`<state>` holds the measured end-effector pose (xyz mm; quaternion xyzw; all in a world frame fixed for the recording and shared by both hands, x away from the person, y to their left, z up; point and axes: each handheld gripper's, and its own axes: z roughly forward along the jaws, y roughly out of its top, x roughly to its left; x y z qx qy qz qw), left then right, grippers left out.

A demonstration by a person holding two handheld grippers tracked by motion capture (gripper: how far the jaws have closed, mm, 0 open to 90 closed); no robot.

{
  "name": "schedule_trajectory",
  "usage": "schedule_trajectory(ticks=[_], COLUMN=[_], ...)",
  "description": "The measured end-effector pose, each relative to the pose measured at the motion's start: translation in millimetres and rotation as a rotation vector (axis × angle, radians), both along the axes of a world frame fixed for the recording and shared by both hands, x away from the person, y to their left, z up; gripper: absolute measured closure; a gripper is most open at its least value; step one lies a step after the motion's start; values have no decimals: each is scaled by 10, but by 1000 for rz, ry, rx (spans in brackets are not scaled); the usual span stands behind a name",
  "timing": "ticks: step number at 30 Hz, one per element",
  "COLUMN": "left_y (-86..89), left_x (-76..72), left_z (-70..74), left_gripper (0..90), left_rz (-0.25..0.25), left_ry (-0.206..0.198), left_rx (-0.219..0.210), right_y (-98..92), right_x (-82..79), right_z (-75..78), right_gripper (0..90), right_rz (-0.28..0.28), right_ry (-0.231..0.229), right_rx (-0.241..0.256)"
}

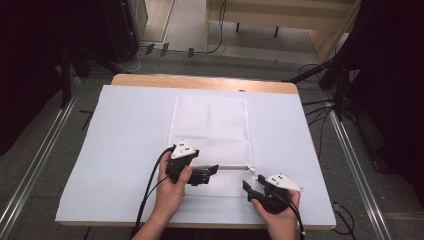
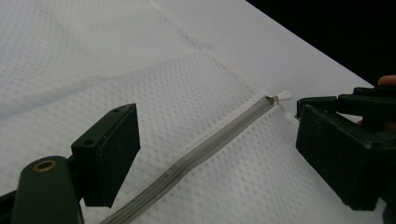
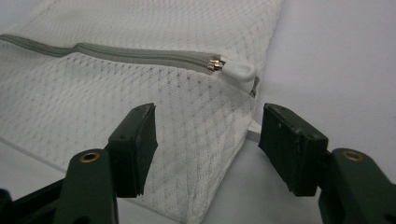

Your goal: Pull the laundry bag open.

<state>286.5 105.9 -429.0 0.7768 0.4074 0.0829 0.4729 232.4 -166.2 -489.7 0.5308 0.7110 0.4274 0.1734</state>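
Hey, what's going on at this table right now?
A person holds a gripper in each hand over a white mesh bag lying flat on the table. Both the left gripper and right gripper are open, near the bag's grey zipper. The zipper pull sits at the bag's right end, not yet gripped.

Left gripper (image 2: 212, 158) open over mesh bag (image 2: 140, 93), zipper (image 2: 205, 149) btwn jaws

Both grippers are black, each topped by a grey three-cornered plate and trailing a black cable. The left gripper (image 1: 216, 168) and right gripper (image 1: 246, 186) have blocky jaws with brass-ringed screw holes. The forearms are unsleeved.
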Motion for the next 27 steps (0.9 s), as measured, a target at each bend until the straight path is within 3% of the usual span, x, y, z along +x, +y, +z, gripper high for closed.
schedule_trajectory(ticks=[4,6,8,12,15,18,23,27], left_y=[-132,-162,-178,-188,-186,-168,-162,-186], left_x=[22,27,33,41,41,50,59,48], left_z=[-2,-1,-10,-30,-27,-32,-40,-44], left_gripper=[145,145,145,145,145,145,146,146], left_rz=[-21,-26,-28,-28,-27,-27,-26,-34], left_ry=[7,9,11,18,17,19,20,19], left_rx=[-1,-6,-4,-1,-3,-7,-5,-3], right_y=[11,-25,-59,-57,-80,-98,-28,3], right_x=[-2,7,37,108,168,233,176,106], right_z=[-3,3,-5,12,34,10,11,9], right_gripper=[329,324,320,326,338,344,385,384], right_rz=[-31,-52,-36,-8,-33,-3,23,7], right_ry=[-13,-14,14,38,-11,45,54,66], right_rx=[-21,-8,24,18,17,45,28,54])
